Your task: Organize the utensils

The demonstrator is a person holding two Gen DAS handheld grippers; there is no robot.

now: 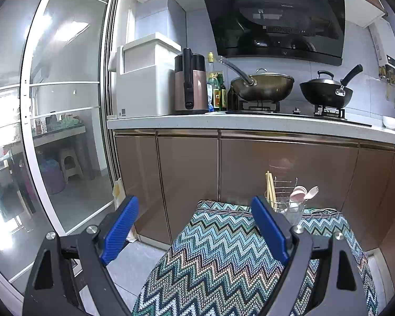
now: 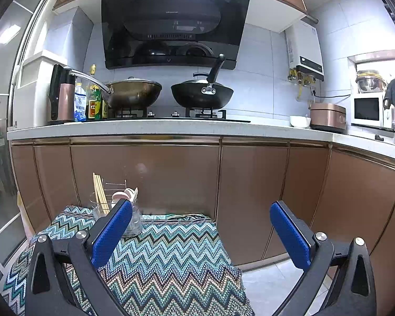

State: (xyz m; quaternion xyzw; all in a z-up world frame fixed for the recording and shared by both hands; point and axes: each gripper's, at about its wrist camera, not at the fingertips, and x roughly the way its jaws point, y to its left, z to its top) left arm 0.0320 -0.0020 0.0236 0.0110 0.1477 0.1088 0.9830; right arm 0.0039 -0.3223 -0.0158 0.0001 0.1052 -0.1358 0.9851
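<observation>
A wire utensil rack (image 1: 283,194) (image 2: 113,192) stands at the far edge of a small table with a zigzag cloth (image 1: 218,252) (image 2: 171,252). Wooden chopsticks (image 1: 270,188) (image 2: 100,193) stand in its left part. Pink and white spoons (image 1: 304,192) (image 2: 126,194) stand in a clear glass (image 2: 134,221) beside them. My left gripper (image 1: 194,226) is open and empty, above the table's near left side. My right gripper (image 2: 201,231) is open and empty, above the table's near right side.
Brown cabinet doors (image 2: 252,192) close off the space behind the table. The counter (image 2: 144,127) above holds a stove with two woks (image 2: 201,94), bottles, a kettle and a rice cooker (image 2: 327,117). A glass sliding door (image 1: 65,131) stands at the left.
</observation>
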